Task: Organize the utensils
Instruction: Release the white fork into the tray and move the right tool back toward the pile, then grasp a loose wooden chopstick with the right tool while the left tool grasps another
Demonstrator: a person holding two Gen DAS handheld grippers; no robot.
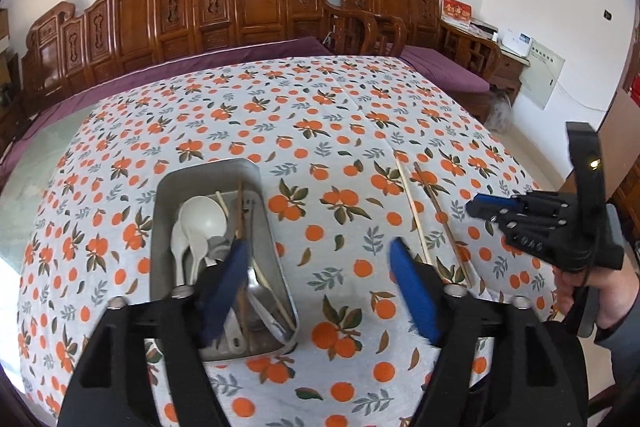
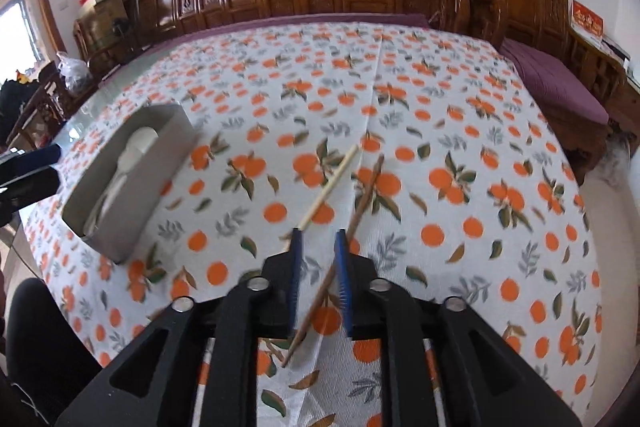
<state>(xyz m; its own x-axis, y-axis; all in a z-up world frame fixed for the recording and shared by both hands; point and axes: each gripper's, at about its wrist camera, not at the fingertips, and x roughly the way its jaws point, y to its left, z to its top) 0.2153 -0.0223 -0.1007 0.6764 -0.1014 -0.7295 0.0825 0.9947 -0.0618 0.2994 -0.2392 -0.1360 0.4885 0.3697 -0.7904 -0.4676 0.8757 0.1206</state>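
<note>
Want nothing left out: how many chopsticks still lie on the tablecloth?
2: pale chopstick left of the right claw; dark chopstick running between its fingers. More already sit in the tray.

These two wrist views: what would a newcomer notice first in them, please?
The orange-print tablecloth fills both views. On its left side stands a metal tray holding white spoons and other utensils, with the open left gripper above its near end. Right of the tray lie a pale chopstick and a brown chopstick; the right gripper hangs over the brown one, its fingers a little apart.
</note>
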